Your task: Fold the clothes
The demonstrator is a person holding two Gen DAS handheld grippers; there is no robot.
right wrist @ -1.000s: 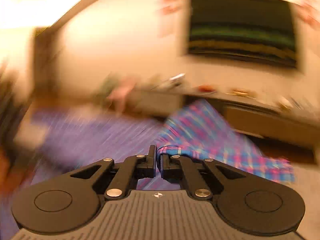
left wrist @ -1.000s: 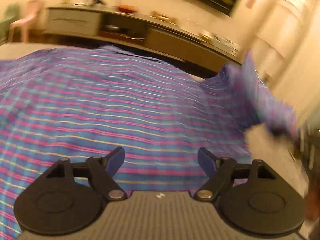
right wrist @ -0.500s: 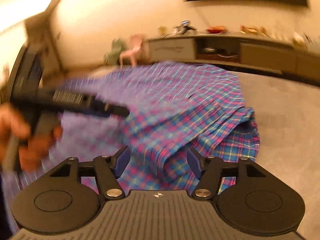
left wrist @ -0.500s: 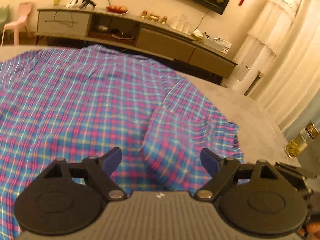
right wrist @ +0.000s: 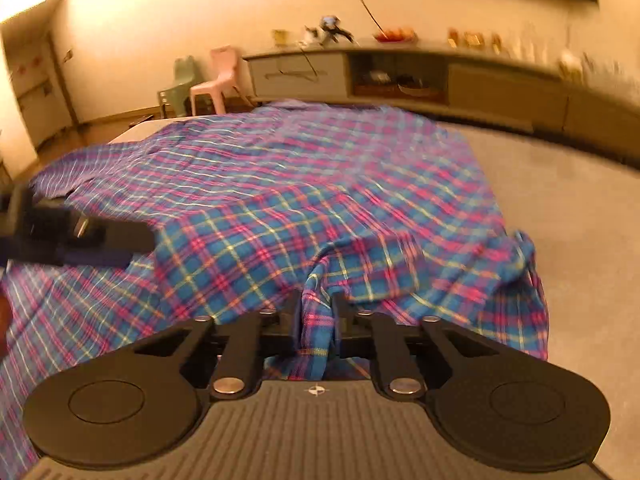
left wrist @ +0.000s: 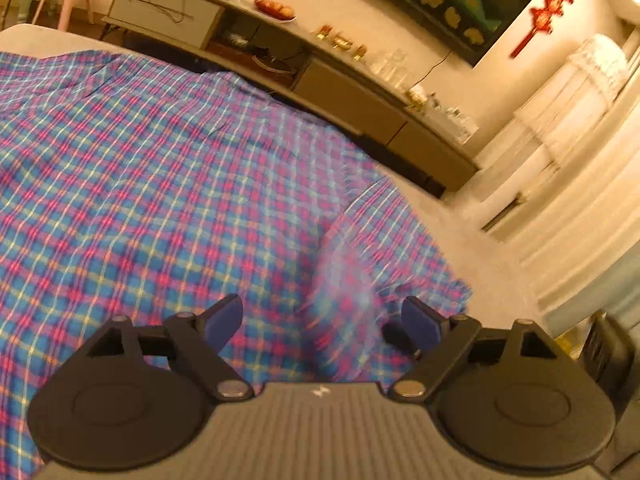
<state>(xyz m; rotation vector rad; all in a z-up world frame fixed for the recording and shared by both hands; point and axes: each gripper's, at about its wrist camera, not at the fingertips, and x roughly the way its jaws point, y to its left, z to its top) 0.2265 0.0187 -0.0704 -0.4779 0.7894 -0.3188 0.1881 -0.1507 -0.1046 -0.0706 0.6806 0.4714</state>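
Pinching a bunched ridge of cloth, the right gripper (right wrist: pixel 315 322) has just been closing, and its two black fingers (right wrist: pixel 289 320) now press on a raised fold of the blue, pink and yellow checked cotton shirt (right wrist: pixel 280 200), which stands up between them in a narrow pleat. The left gripper (left wrist: pixel 323 322) has its blue-padded fingers (left wrist: pixel 224 316) spread wide, having just been opening a little further, and they press on nothing; the checked cloth lies below and ahead of them, apart from the pads.

The shirt is spread broadly over a pale grey worktop (right wrist: pixel 560 220), with a rumpled sleeve or corner heaped near its right-hand edge, just beside where the right gripper holds. In the right wrist view the left gripper shows as a dark, blurred shape over the cloth at the far left.

The fabric looks thin, soft and light: it drapes, wrinkles readily and would slide over the smooth surface if dragged, so one layer may slip out of a shallow pinch. A seam, cuff or hem edge probably gives firmer purchase than the loose middle of a panel. Beyond stand a long low grey cabinet (left wrist: pixel 360 92) and a pink plastic chair (right wrist: pixel 216 80).
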